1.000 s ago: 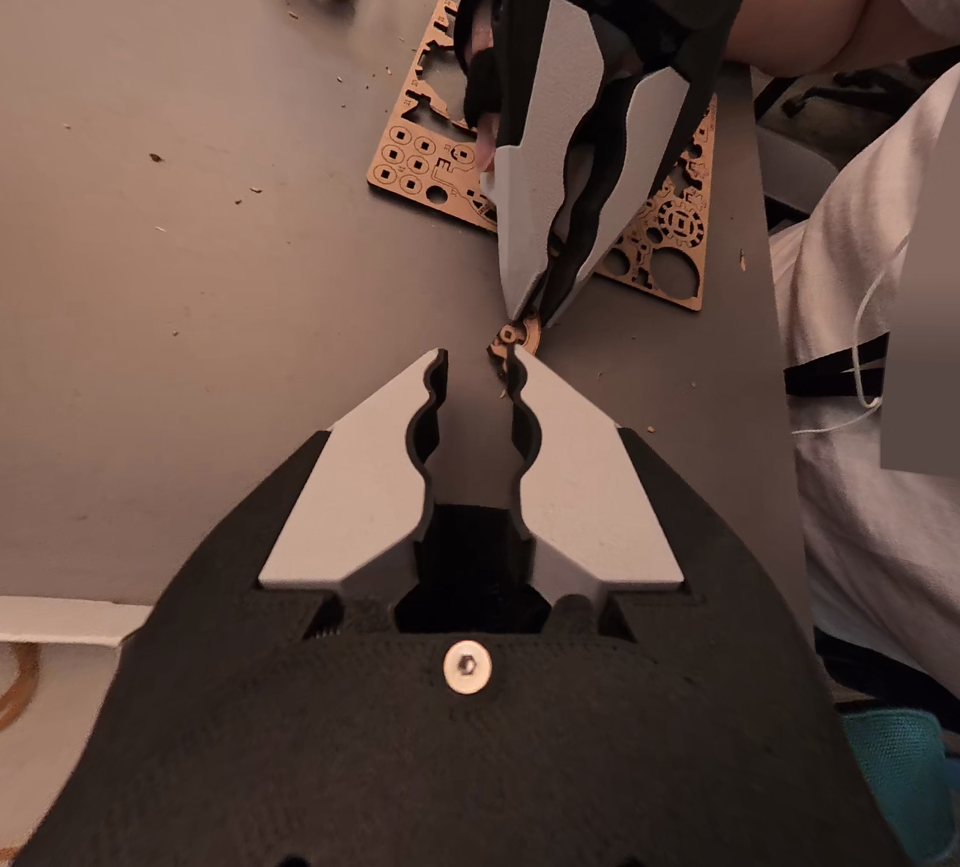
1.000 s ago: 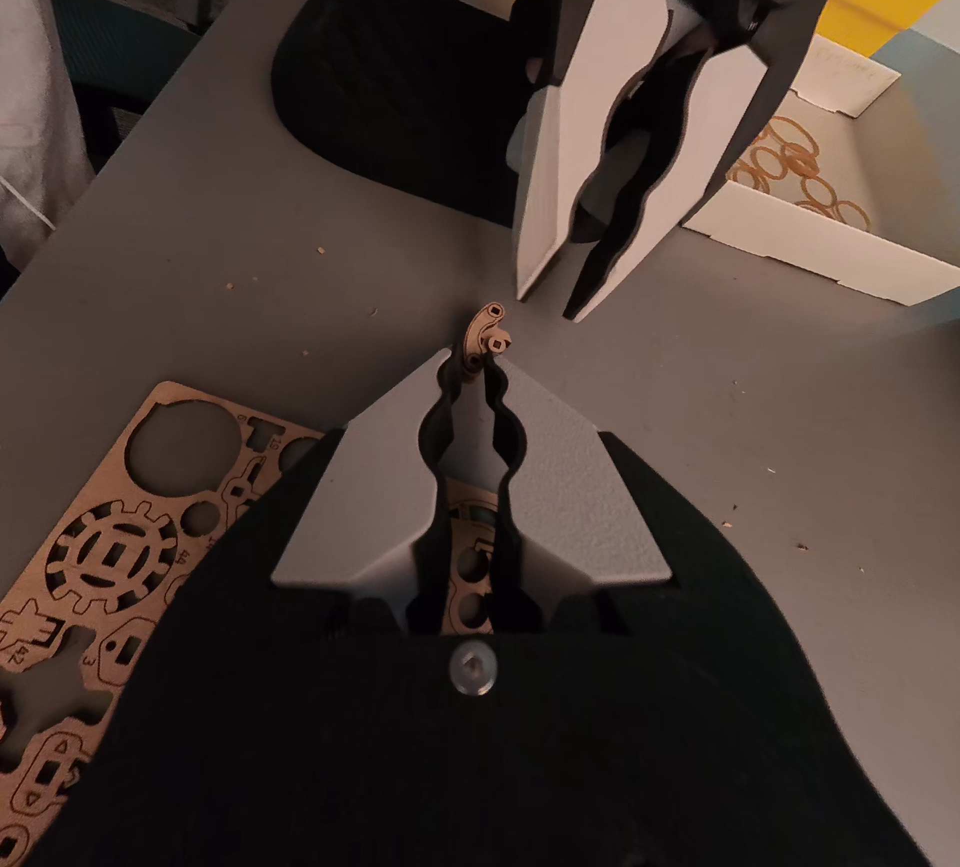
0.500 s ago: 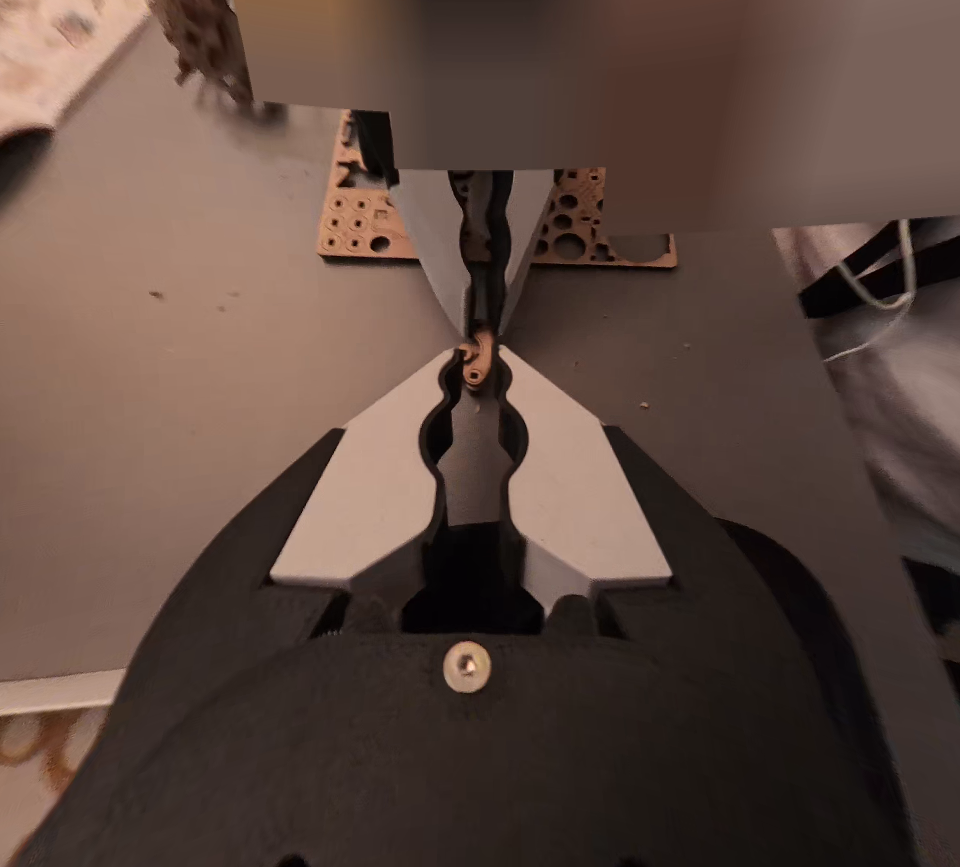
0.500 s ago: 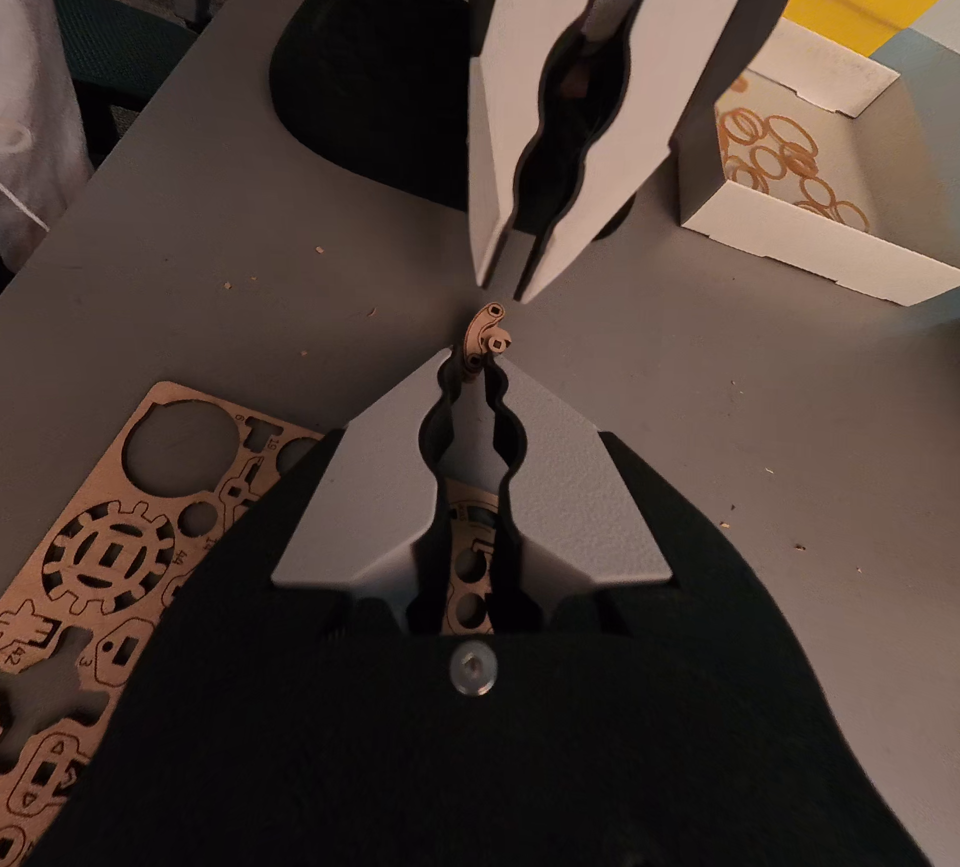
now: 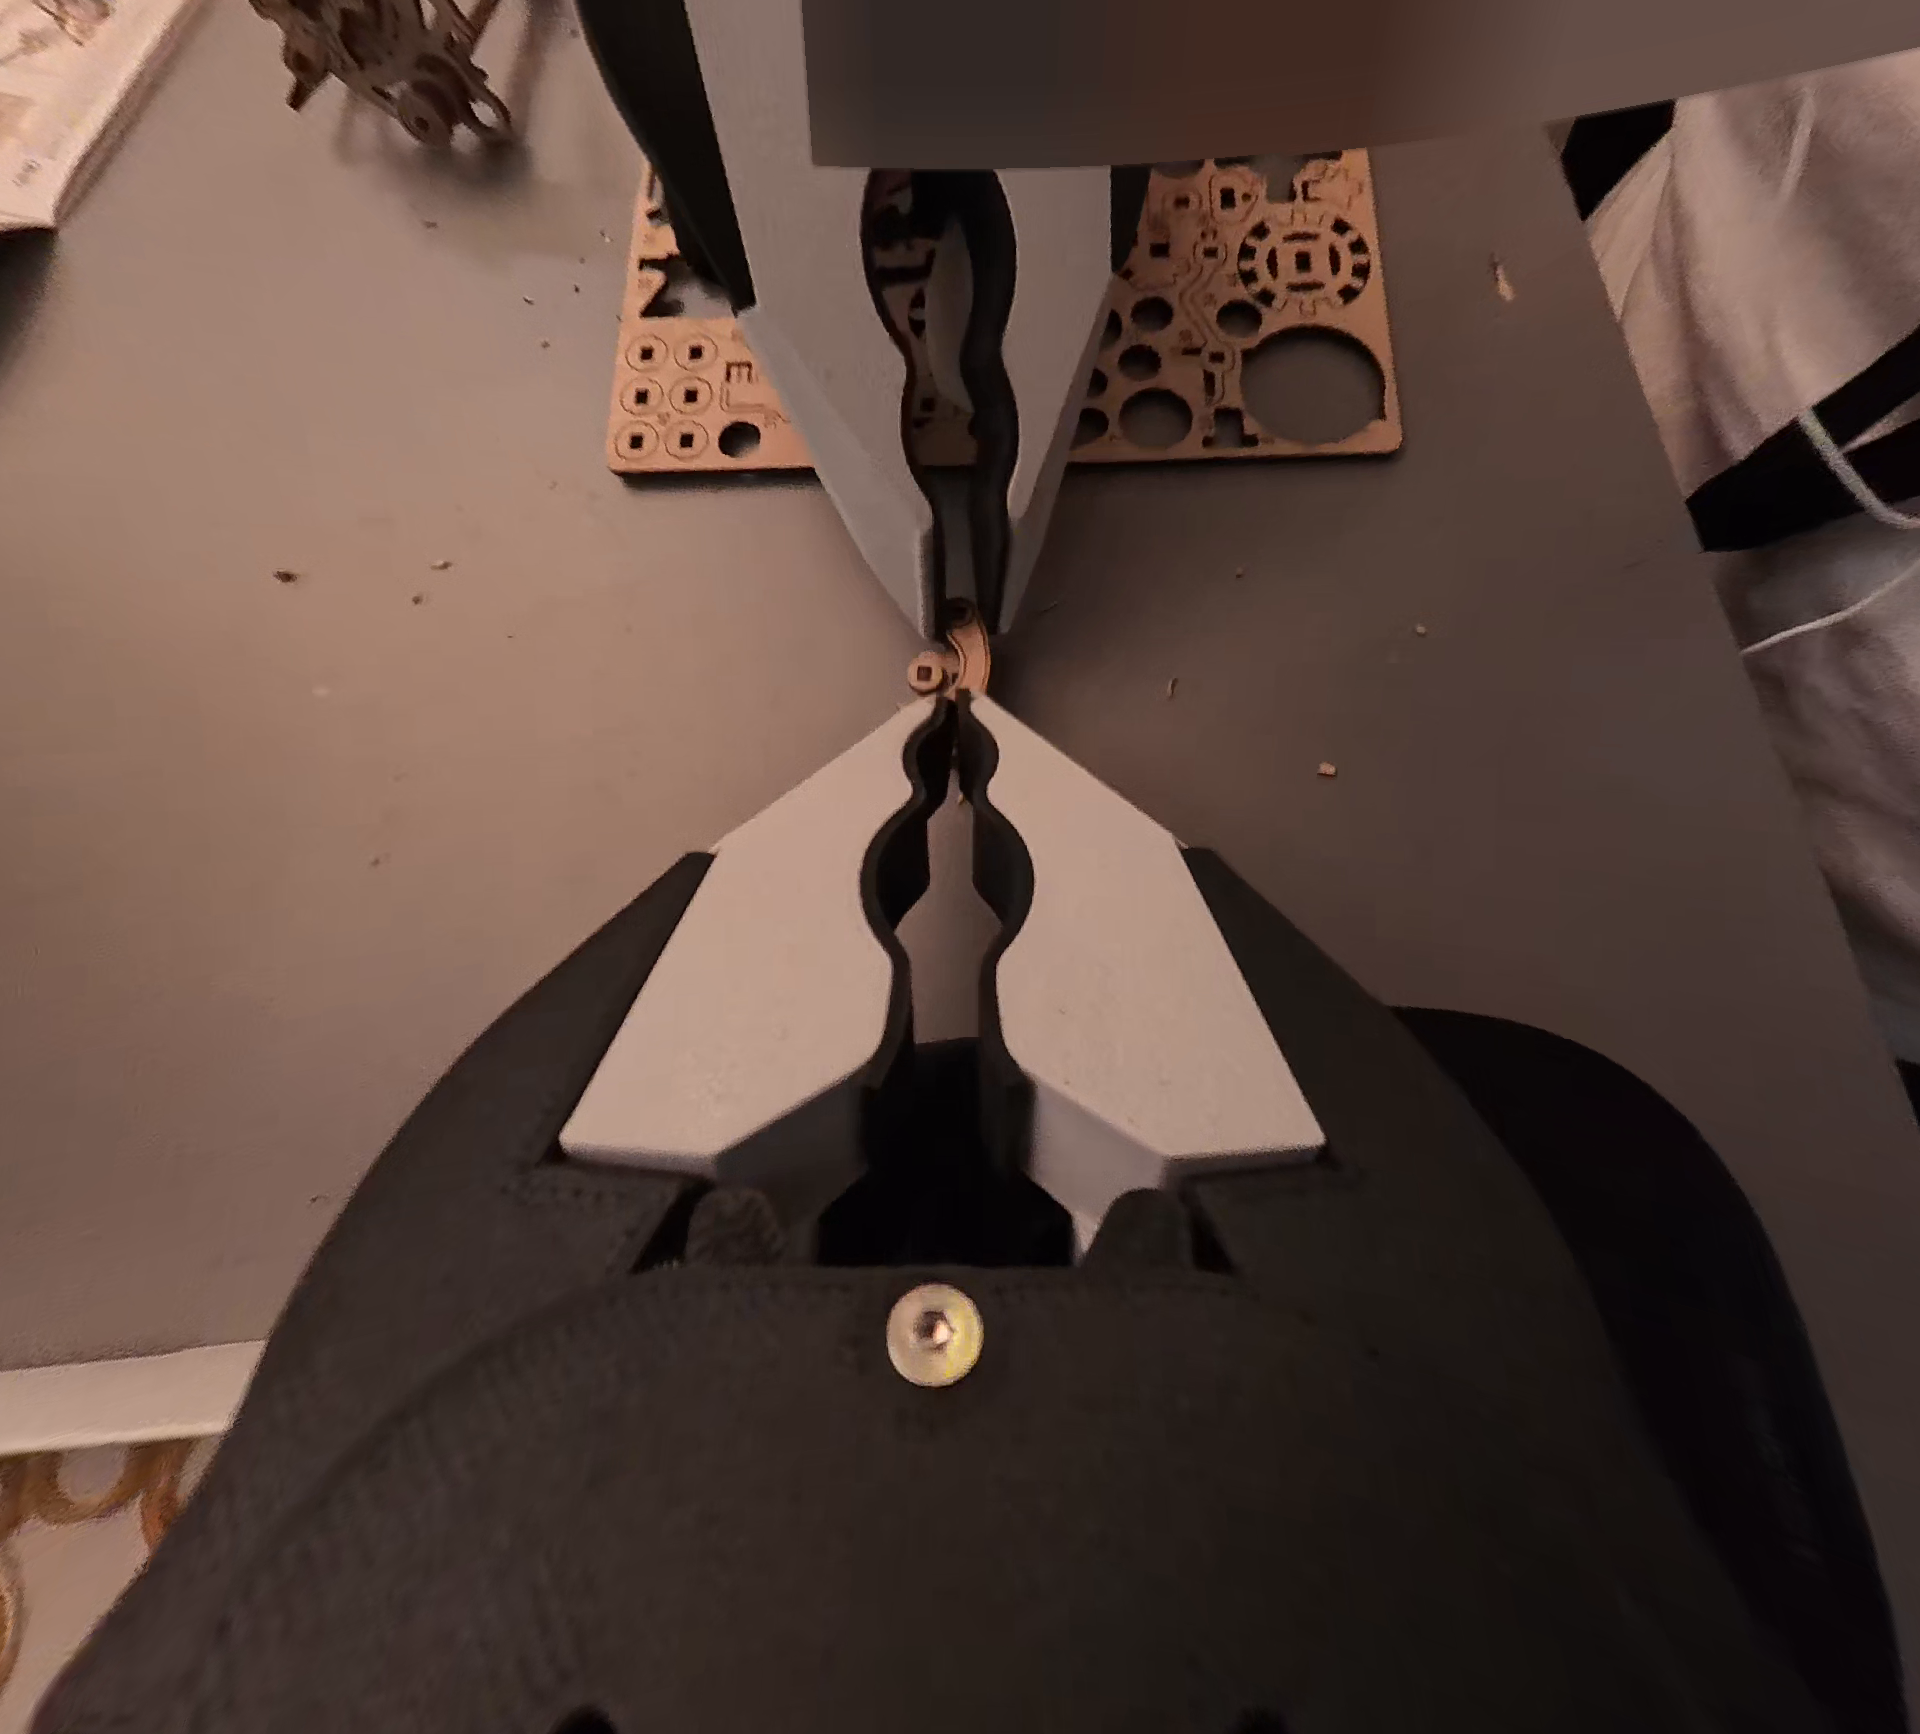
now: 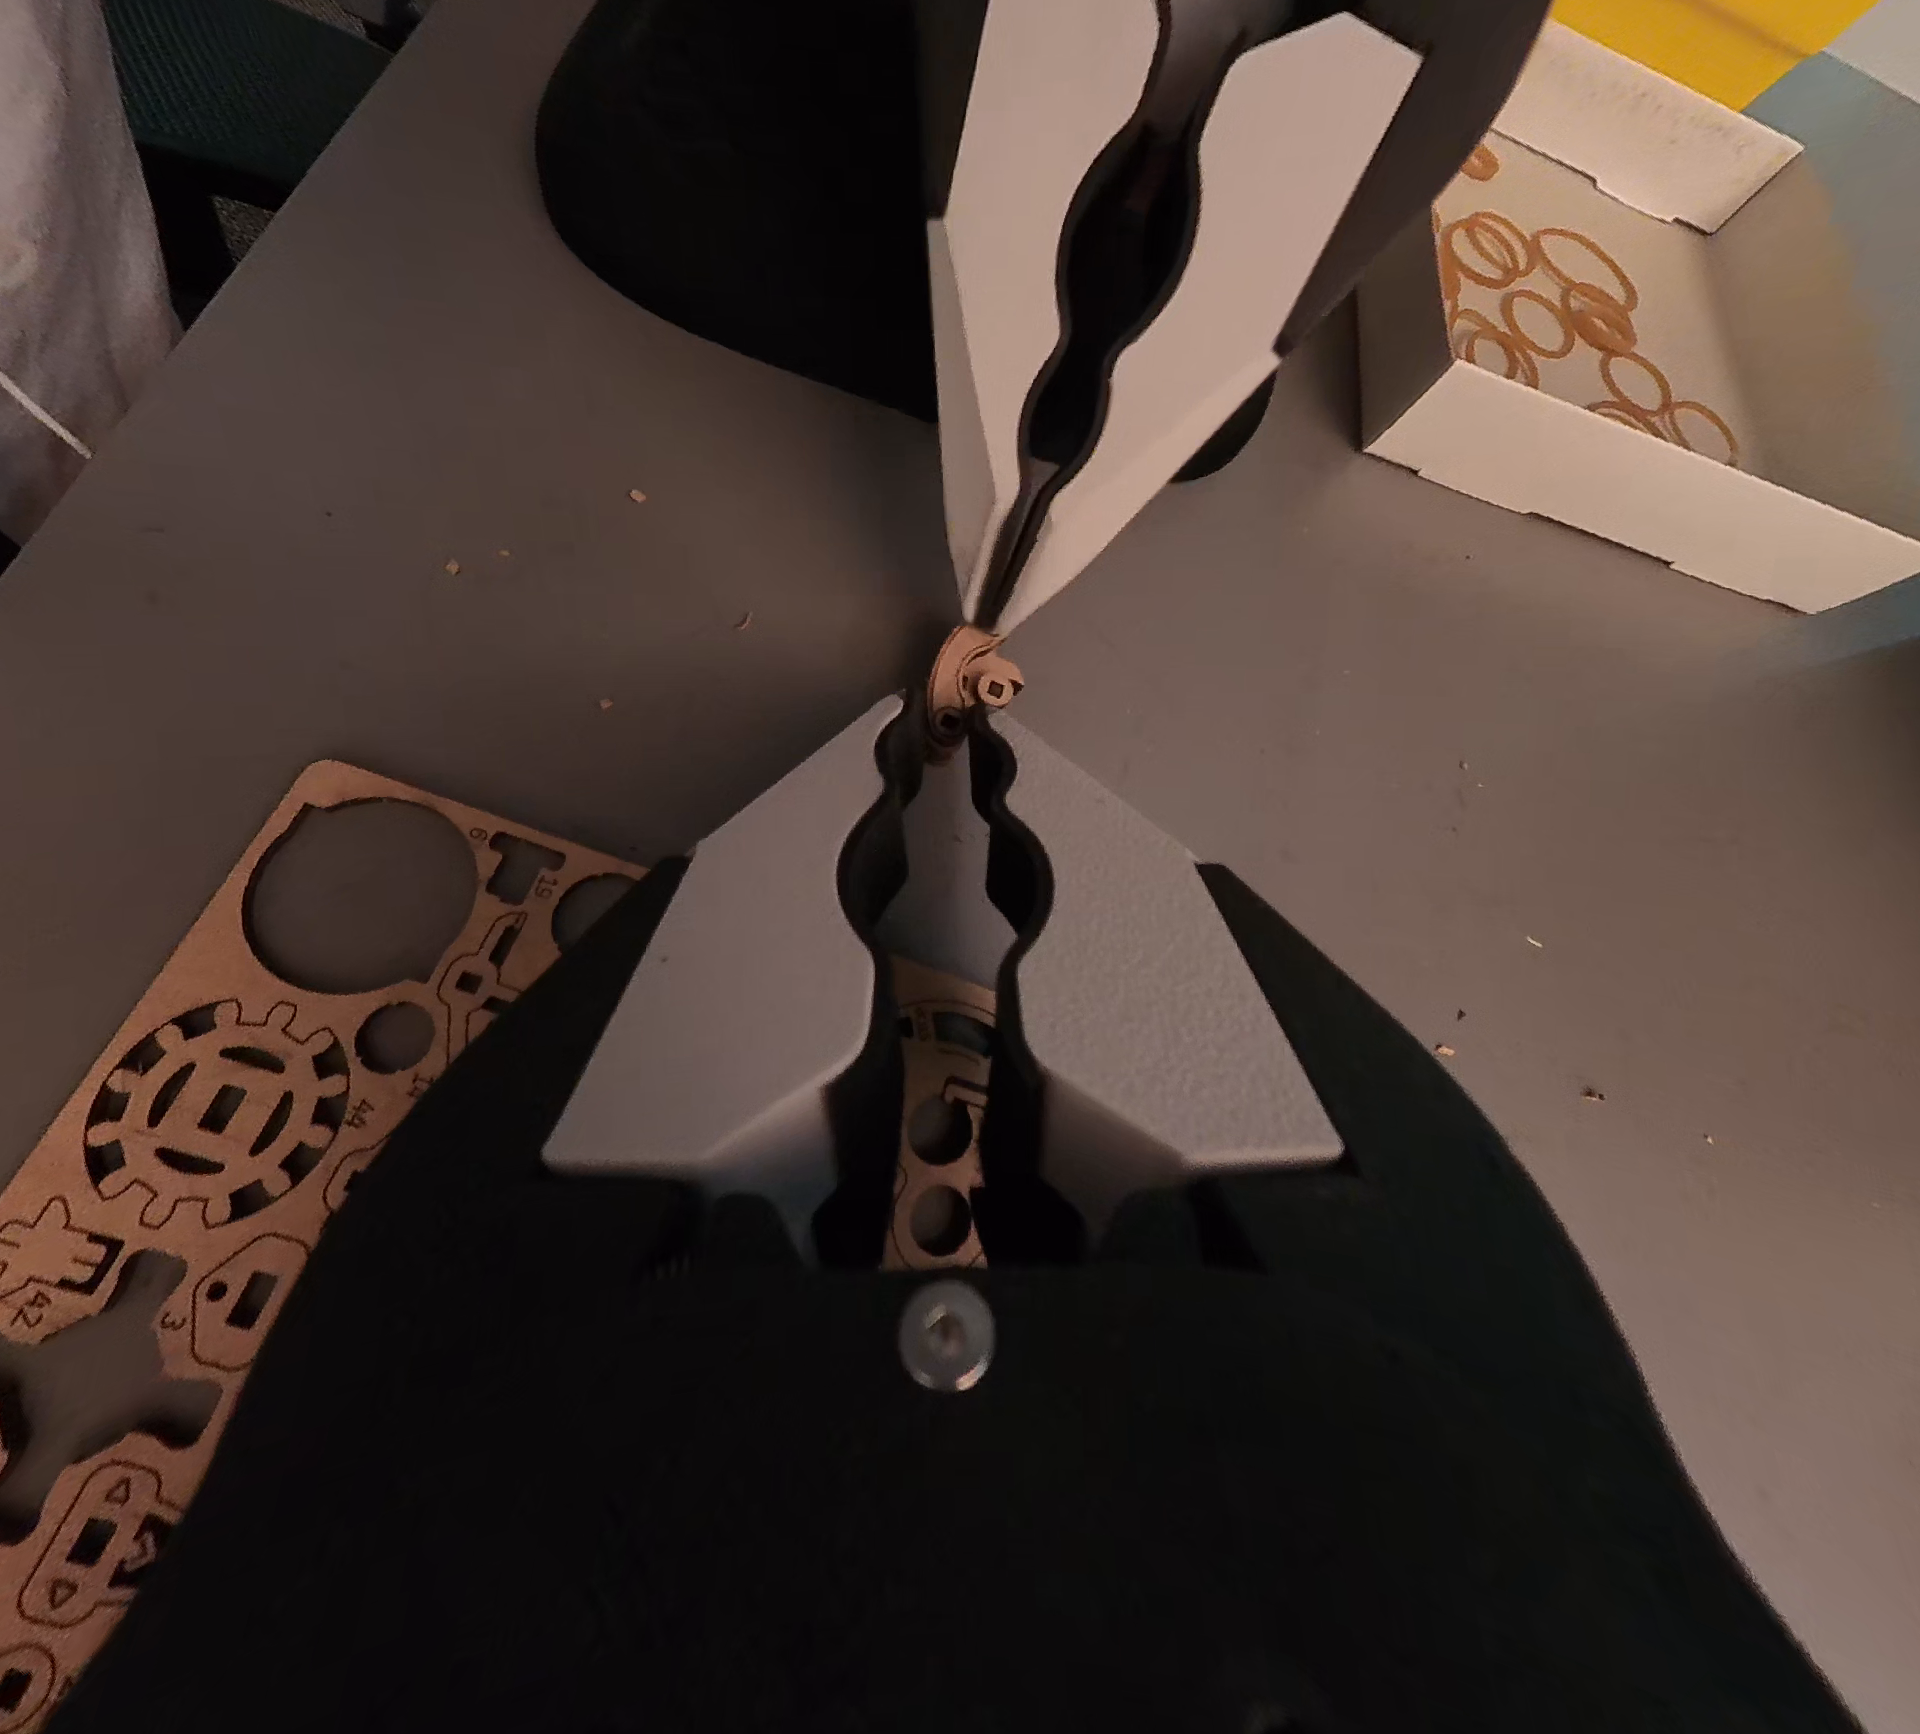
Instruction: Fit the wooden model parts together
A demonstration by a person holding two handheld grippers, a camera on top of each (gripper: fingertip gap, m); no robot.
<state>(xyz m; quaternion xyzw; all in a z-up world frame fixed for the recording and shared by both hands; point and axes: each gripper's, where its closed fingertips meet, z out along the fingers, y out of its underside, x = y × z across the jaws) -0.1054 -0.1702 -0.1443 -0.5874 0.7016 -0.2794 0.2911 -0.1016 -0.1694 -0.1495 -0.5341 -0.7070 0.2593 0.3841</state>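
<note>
A small curved wooden part [image 6: 971, 682] with a square-holed end is held above the grey table [image 6: 1351, 801] between the two grippers, which meet tip to tip. My right gripper [image 6: 940, 728] is shut on its lower end. My left gripper [image 6: 987, 619] comes down from the top of the right wrist view and is shut on its upper end. In the left wrist view the left gripper [image 5: 951, 710] pinches the part [image 5: 951, 661] from below, and the right gripper [image 5: 961, 619] pinches it from above. The part's middle is mostly hidden by the fingertips.
A laser-cut wooden parts sheet [image 5: 1247, 334] lies behind the grippers, also in the right wrist view [image 6: 260, 1061]. An assembled wooden model [image 5: 353, 11] and a booklet [image 5: 62, 22] sit far left. A white box of rubber bands [image 6: 1558, 354] and a black pad [image 6: 727, 157] lie beyond. Wood crumbs dot the table. My two grippers' fingertips are within a few centimetres of each other. Left tips and right tips are each some 20 cm from the assembled wooden model [image 5: 353, 11].
My left gripper went from open to shut, closing on the free end of the part that the right gripper holds. The two grippers lined up tip to tip.
</note>
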